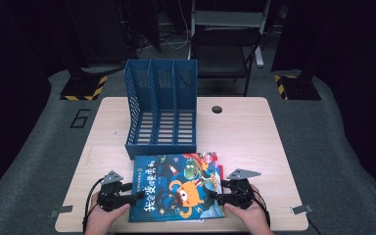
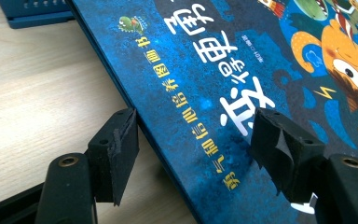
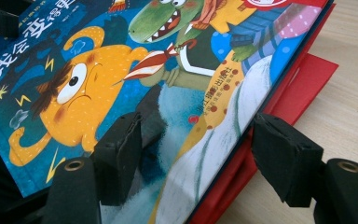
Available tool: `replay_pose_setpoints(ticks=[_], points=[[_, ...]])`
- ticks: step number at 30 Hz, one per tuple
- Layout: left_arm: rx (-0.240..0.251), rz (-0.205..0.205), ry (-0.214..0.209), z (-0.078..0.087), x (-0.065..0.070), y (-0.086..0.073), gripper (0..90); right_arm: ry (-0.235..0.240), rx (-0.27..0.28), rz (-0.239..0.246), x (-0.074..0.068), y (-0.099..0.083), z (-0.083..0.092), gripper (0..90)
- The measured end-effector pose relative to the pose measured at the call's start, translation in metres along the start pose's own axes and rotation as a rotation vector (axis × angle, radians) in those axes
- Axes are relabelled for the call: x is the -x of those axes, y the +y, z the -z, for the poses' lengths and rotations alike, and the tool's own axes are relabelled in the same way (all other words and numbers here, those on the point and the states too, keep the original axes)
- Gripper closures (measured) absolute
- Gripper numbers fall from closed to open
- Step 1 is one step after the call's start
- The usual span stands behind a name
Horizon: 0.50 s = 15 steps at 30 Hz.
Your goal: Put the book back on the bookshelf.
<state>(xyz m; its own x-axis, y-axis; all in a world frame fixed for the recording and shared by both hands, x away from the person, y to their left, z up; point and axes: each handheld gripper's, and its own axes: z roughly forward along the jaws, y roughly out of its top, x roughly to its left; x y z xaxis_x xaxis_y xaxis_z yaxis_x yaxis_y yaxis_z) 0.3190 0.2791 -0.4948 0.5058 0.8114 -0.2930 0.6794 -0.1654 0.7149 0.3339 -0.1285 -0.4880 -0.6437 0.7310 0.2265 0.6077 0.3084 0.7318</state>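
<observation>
A picture book (image 1: 176, 186) with a dark blue cover and an orange monster lies on top of a small stack near the table's front edge. A red book (image 3: 307, 79) sticks out from under it at the right. My left gripper (image 1: 138, 196) points in at the book's left edge. Its jaws stand open across the book's spine edge (image 2: 168, 154), one beside it over the table and one over the cover. My right gripper (image 1: 210, 192) points in from the right, open, with the cover's right edge (image 3: 223, 154) between its jaws. In neither gripper view do the pads visibly press on the book.
A blue three-slot file holder (image 1: 160, 110) stands upright just behind the books, its slots facing forward. The wooden table (image 1: 245, 137) has a round cable hole (image 1: 217, 109) at the back. A dark chair (image 1: 225, 49) stands beyond the table.
</observation>
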Motion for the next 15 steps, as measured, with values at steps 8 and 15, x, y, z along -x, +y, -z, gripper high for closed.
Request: replay_pose_setpoints(ticks=[8, 15], points=[[0.007, 0.002, 0.008, 0.0023, -0.005, 0.0018, 33.5, -0.01, 0.001, 0.006, -0.0059, 0.0025, -0.001, 33.7], [0.016, 0.021, 0.015, 0.0023, -0.0073, 0.0015, 33.5, -0.009, 0.002, 0.014, -0.0094, 0.0043, -0.0022, 33.7]])
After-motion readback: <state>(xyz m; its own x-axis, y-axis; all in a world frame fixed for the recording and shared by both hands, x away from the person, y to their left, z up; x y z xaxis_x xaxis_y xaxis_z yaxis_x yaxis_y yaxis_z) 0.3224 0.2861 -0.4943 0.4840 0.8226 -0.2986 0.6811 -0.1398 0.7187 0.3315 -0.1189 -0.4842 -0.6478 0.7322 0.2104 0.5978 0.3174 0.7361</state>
